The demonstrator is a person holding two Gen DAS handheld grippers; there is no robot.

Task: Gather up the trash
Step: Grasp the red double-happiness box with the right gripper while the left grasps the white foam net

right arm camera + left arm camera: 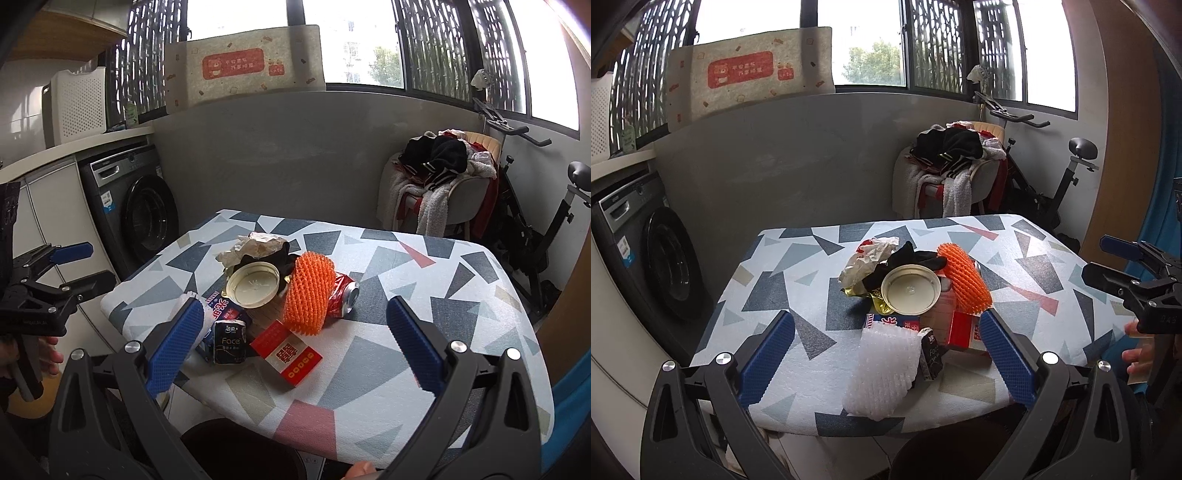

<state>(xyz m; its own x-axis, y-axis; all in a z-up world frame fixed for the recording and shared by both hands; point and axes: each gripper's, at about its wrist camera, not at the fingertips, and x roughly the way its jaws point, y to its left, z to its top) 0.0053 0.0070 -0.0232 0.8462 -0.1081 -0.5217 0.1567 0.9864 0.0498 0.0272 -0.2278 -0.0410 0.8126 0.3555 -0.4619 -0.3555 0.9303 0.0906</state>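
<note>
A heap of trash sits mid-table: a round cream lid (911, 288) (252, 283), orange foam net (964, 278) (308, 295), white foam net (884, 369), crumpled paper (870, 258) (255, 245), black tissue pack (229, 341), red box (286, 352) and a crushed red can (343, 293). My left gripper (886, 354) is open and empty, its fingers either side of the heap's near edge. My right gripper (295, 350) is open and empty, hovering over the near side of the heap. Each gripper also shows in the other's view, at the right edge of the left wrist view (1123, 266) and the left edge of the right wrist view (62, 269).
The table (1034, 258) (424, 280) has a patterned cover. A dark bin (240, 450) stands under its near edge. A washing machine (133, 206) stands left, a chair with clothes (439, 184) and an exercise bike (543, 229) behind right.
</note>
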